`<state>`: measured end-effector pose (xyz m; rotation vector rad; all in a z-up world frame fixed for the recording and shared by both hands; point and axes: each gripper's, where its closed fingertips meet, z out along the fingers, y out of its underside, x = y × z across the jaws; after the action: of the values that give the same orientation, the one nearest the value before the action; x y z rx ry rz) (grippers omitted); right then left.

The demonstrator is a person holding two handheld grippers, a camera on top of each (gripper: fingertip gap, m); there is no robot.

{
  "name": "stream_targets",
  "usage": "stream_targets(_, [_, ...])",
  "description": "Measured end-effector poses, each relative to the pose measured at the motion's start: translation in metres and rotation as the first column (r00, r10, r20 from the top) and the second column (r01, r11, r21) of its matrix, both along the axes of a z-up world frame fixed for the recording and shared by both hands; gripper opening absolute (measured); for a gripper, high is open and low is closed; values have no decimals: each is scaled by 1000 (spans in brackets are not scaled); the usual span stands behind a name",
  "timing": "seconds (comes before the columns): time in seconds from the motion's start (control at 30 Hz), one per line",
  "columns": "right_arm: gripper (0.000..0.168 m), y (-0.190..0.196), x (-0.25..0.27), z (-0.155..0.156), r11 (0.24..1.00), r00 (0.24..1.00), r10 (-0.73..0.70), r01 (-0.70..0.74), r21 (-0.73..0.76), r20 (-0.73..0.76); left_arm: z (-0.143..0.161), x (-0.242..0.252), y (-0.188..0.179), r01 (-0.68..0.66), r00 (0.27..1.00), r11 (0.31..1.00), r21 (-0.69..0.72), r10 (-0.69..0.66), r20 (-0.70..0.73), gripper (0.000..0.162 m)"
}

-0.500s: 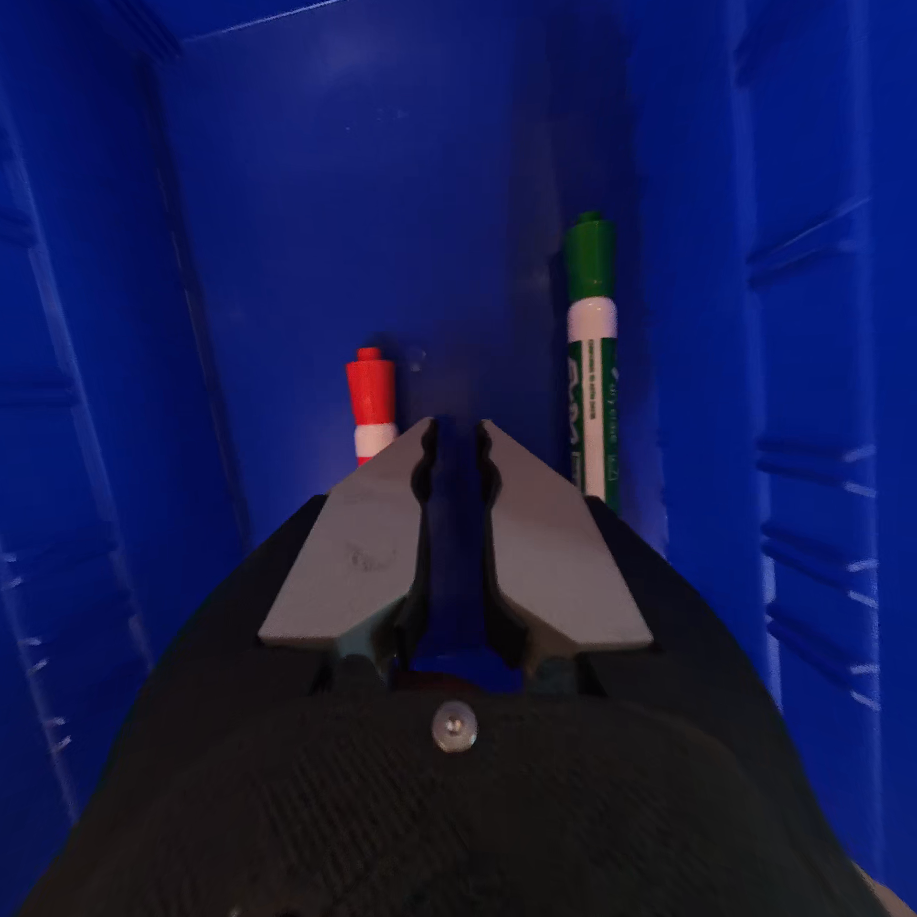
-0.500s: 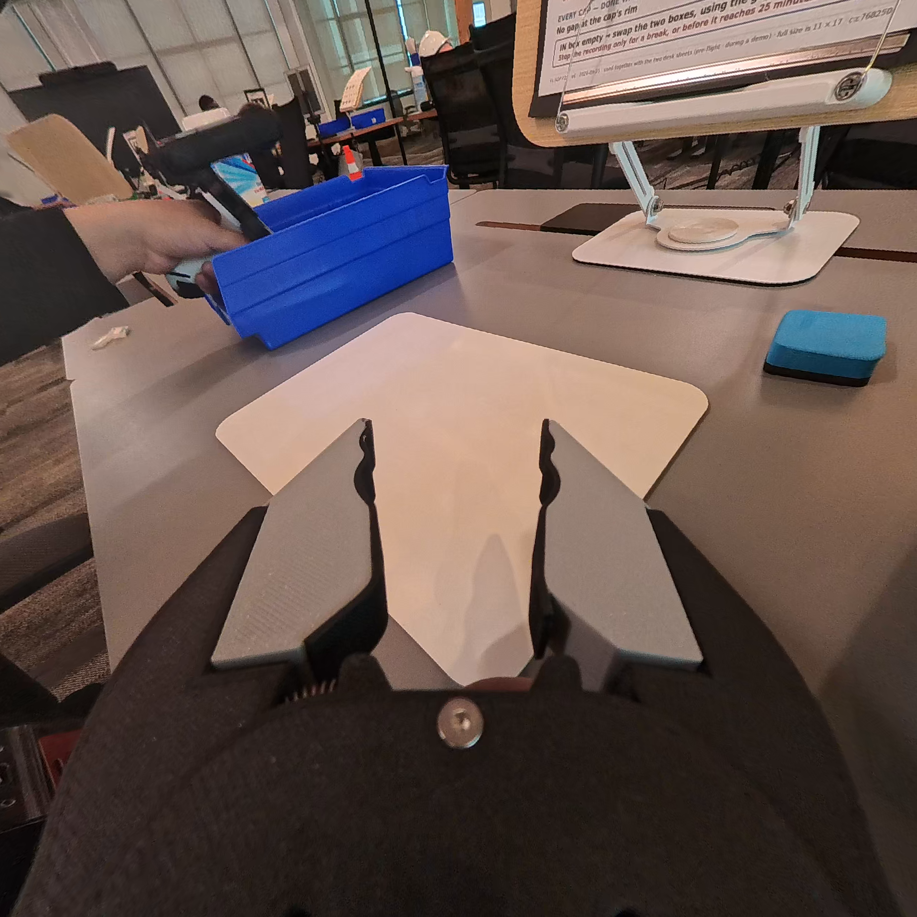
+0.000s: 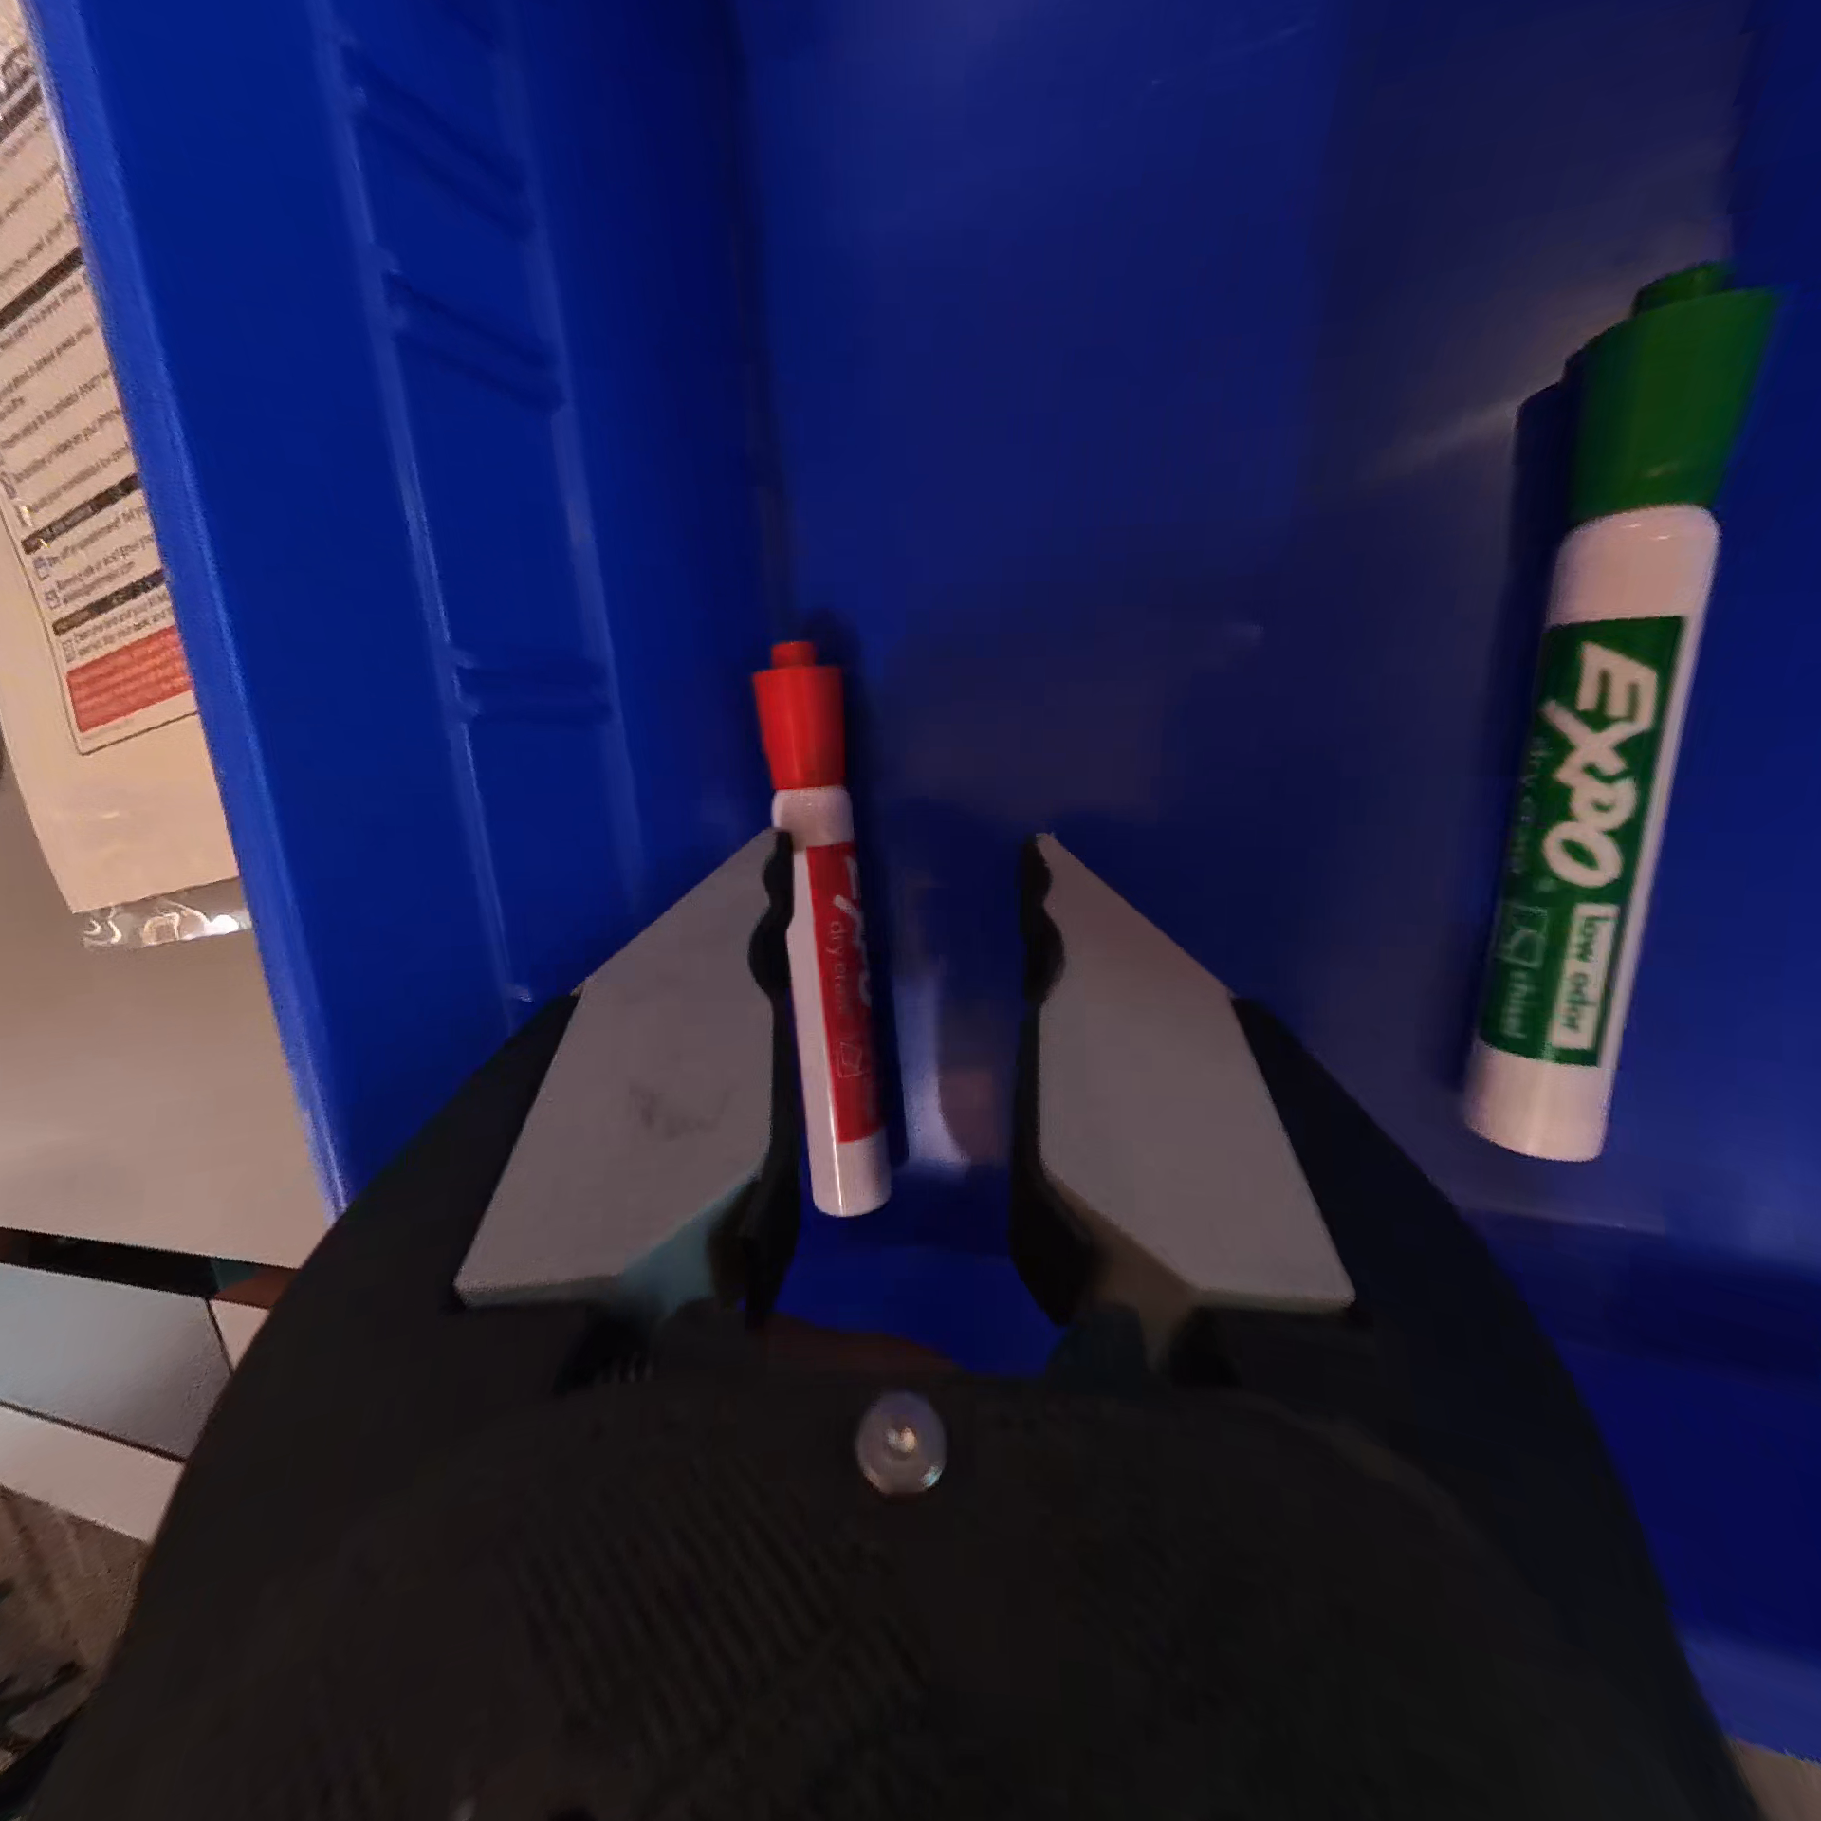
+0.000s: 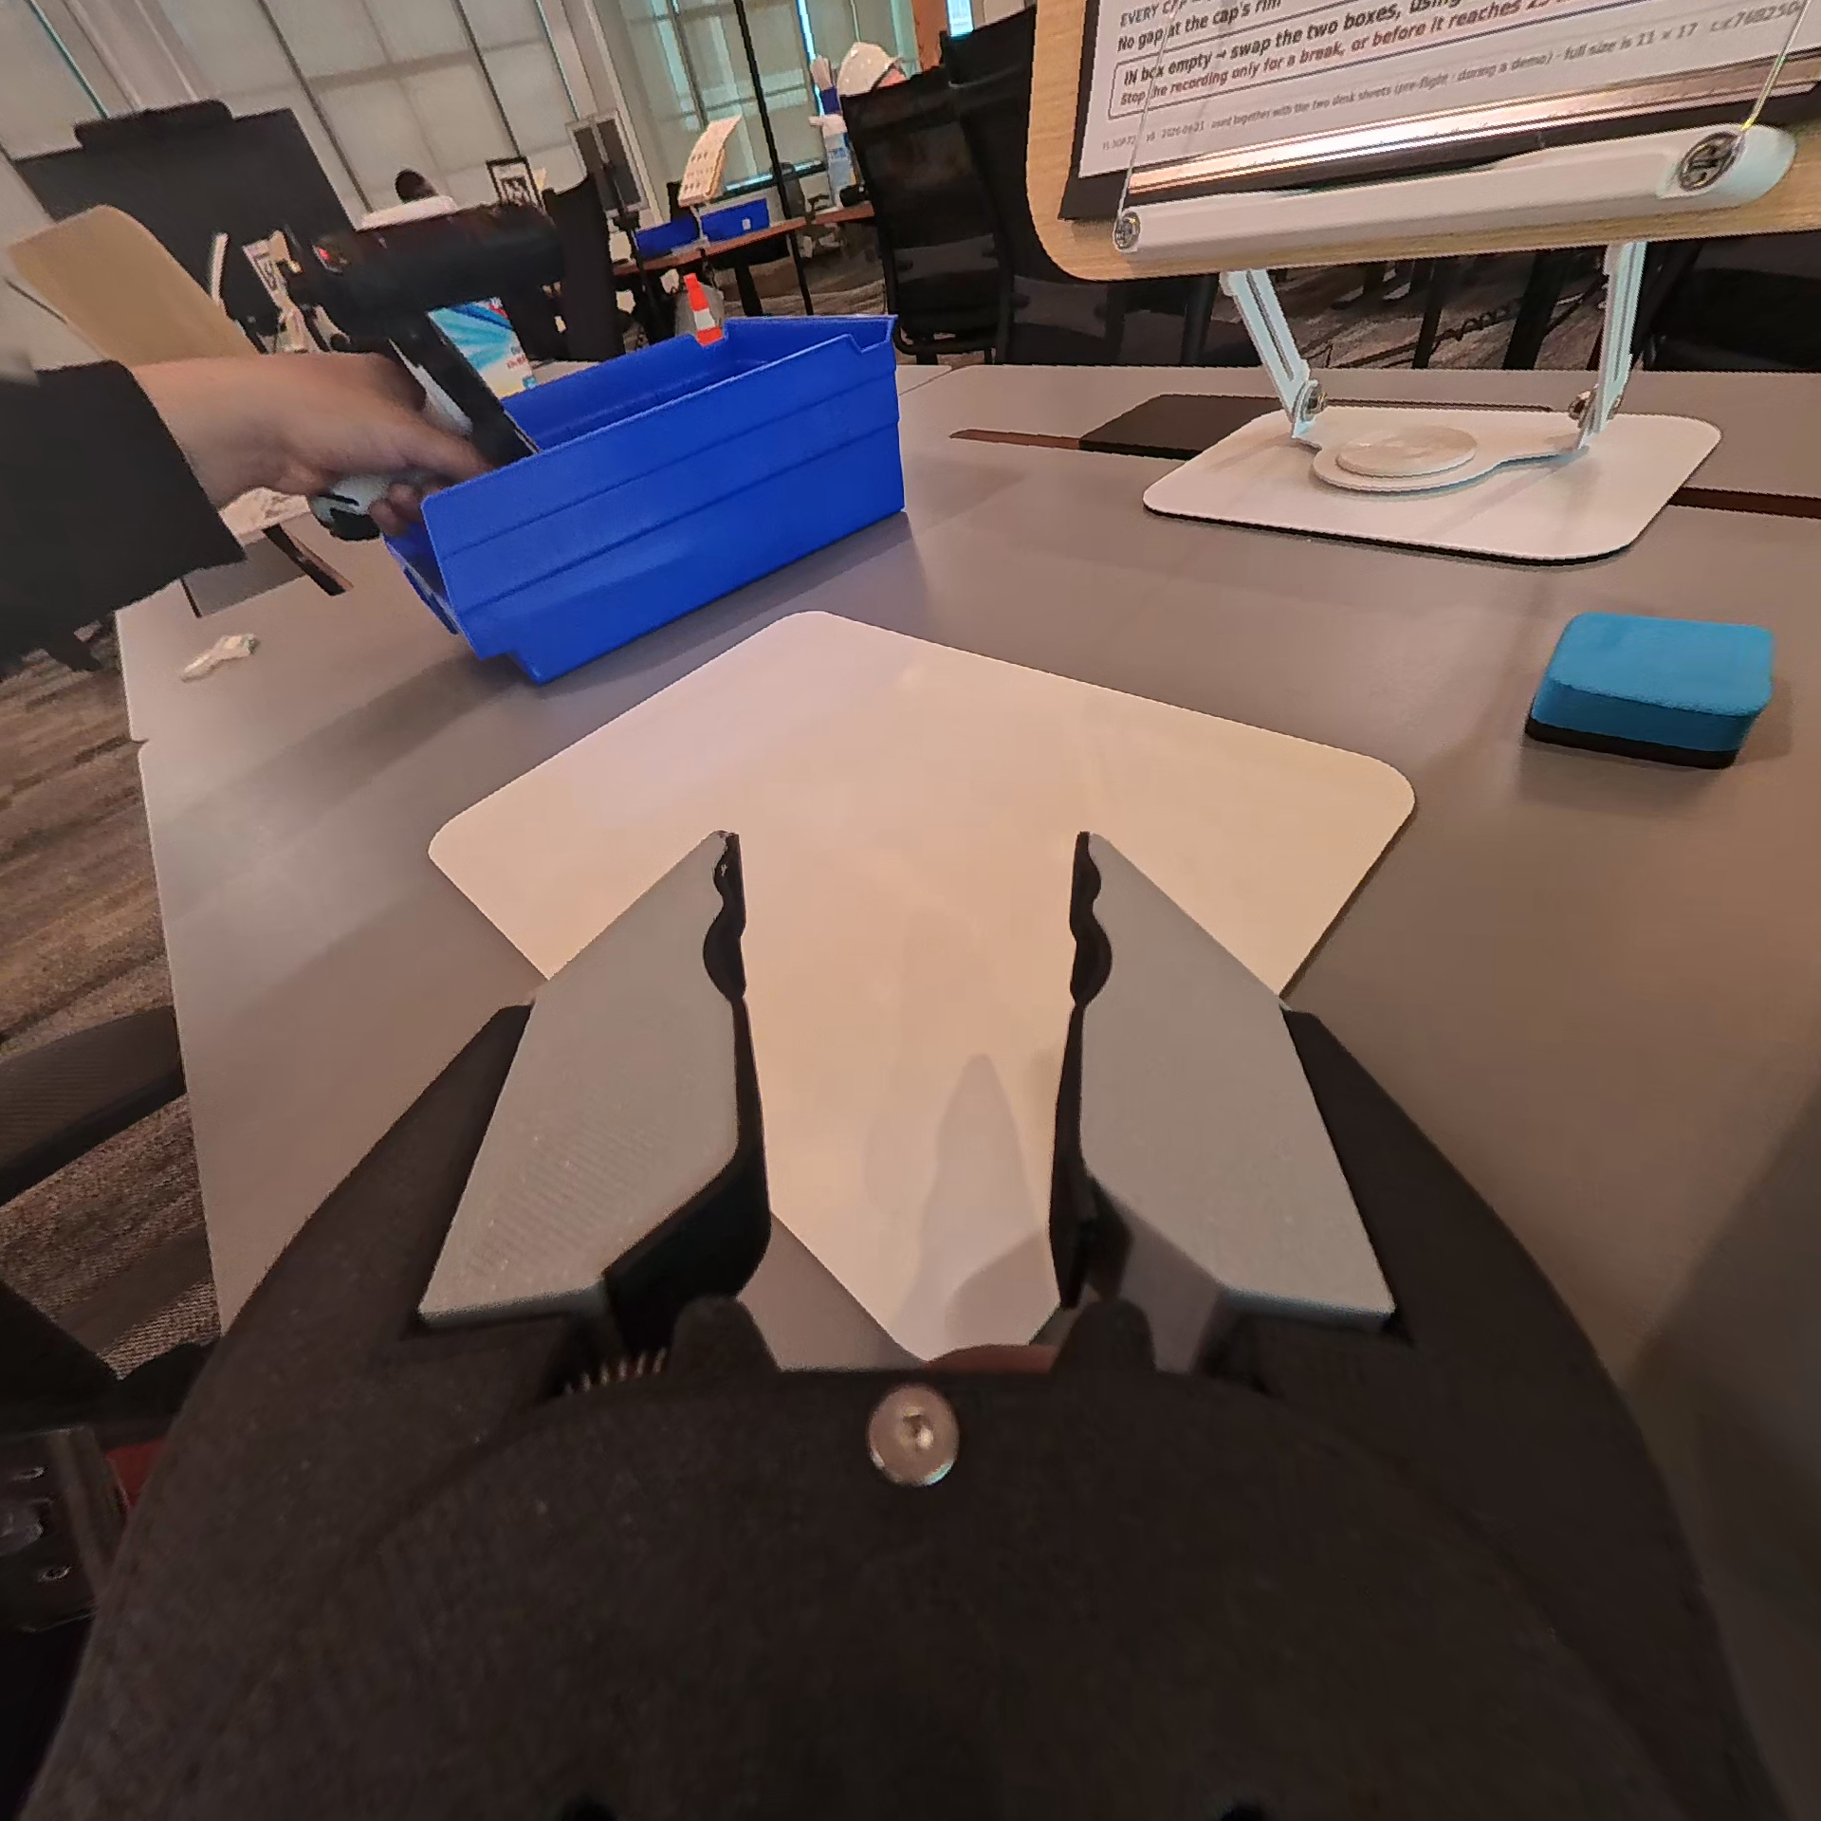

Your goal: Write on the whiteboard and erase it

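In the left wrist view my left gripper (image 3: 904, 847) is open inside the blue bin (image 3: 1232, 443). A red marker (image 3: 833, 946) with a red cap lies on the bin floor between the fingers, close against the left finger (image 3: 670, 1035). A capped green marker (image 3: 1596, 788) lies farther right. In the right wrist view my right gripper (image 4: 904, 843) is open and empty, hovering over the near corner of the blank whiteboard (image 4: 936, 749). A blue eraser (image 4: 1655, 690) sits on the table to the right. A hand holds the left gripper (image 4: 463, 394) in the blue bin (image 4: 670, 493).
A white document stand (image 4: 1429, 473) holding a printed sheet stands at the back right of the grey table (image 4: 1527, 985). A small white scrap (image 4: 222, 655) lies near the table's left edge. Chairs and desks stand behind. The grippers' ends are close to 50 centimeters from one another. My right gripper is the nearer one to the blue eraser (image 4: 1655, 690): about 20 centimeters, against 55 centimeters.
My left gripper has opened wider and shifted left, so the red marker now lies between its fingers. The green marker now sits farther right in view. The right gripper has not moved.
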<state>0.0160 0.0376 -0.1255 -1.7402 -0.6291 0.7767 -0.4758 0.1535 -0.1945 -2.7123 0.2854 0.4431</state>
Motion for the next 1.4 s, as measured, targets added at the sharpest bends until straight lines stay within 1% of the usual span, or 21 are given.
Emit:
stream_targets(0.07, [64,0,-1,-1,1000,1000,2,-2,-3,5,0,0,2,-12,1000,1000,8,12,17,47])
stream_targets(0.13, [64,0,-1,-2,1000,1000,4,-4,-7,10,1,-1,3,-9,1000,1000,4,9,-5,48])
stream_targets(0.2, [64,0,-1,-2,1000,1000,4,-4,-5,11,0,1,3,-1,1000,1000,-8,1,-19,44])
stream_targets(0.27, [64,0,-1,-1,1000,1000,4,-4,-4,11,0,3,2,-16,1000,1000,-21,16,-17,44])
stream_targets(0.3, [64,0,-1,-1,1000,1000,4,-4,-5,10,0,7,1,-11,1000,999,-37,12,7,47])
stream_targets(0.37, [64,0,-1,-1,1000,1000,6,-6,-5,7,0,21,-1,8,996,998,-65,-2,90,61])
stream_targets(0.4, [64,0,-1,-1,1000,1000,6,-6,-4,7,1,27,-1,15,993,998,-64,-8,121,60])
stream_targets(0.5, [64,0,-1,-1,1000,1000,7,-7,-4,8,7,34,2,25,991,999,-38,-20,131,60])
stream_targets(0.6, [64,-1,-1,-1,1000,1000,9,-9,-3,8,11,48,3,49,983,999,-22,-45,178,59])
stream_targets(0.73, [64,-1,-1,-1,1000,1000,9,-9,-5,4,16,38,1,60,994,998,-21,-58,90,59])
stream_targets(0.83, [64,-1,-2,-2,1000,1000,10,-10,-5,10,6,33,-3,51,994,997,-55,-45,100,59])
stream_targets(0.87, [64,-2,-2,-2,1000,1000,10,-10,-5,12,-2,32,-6,46,993,996,-77,-37,115,49])
stream_targets(0.9, [64,-2,-2,-2,1000,1000,10,-10,-4,13,-4,38,-3,60,984,997,-55,-49,173,39])
stream_targets(0.93, [64,-2,-2,-2,1000,1000,10,-10,-3,13,-5,38,-1,47,979,998,-35,-39,201,29])
stream_targets(0.97, [63,-2,-2,-2,1000,1000,10,-10,-3,10,-8,37,-2,60,979,997,-47,-50,196,17])
stream_targets(1.1, [63,-2,-1,-1,1000,1000,12,-12,-9,-1,-4,35,-5,141,985,989,-52,-134,107,17])
stream_targets(1.17, [63,-2,-1,-2,1000,1000,13,-13,-11,2,9,41,1,154,981,988,20,-155,117,17])
stream_targets(1.27, [63,-2,-2,-2,1000,1000,12,-12,-5,10,46,55,10,183,968,962,202,-212,134,17])
stream_targets(1.33, [62,-3,-2,-2,1000,1000,11,-11,3,13,78,69,11,212,956,913,348,-268,121,17])
stream_targets(1.37, [62,-3,-2,-1,1000,1000,11,-11,6,14,96,79,8,229,945,880,416,-304,123,16])
stream_targets(1.4, [63,-3,-2,-2,1000,1000,12,-12,8,16,115,95,4,259,924,831,492,-361,124,15])
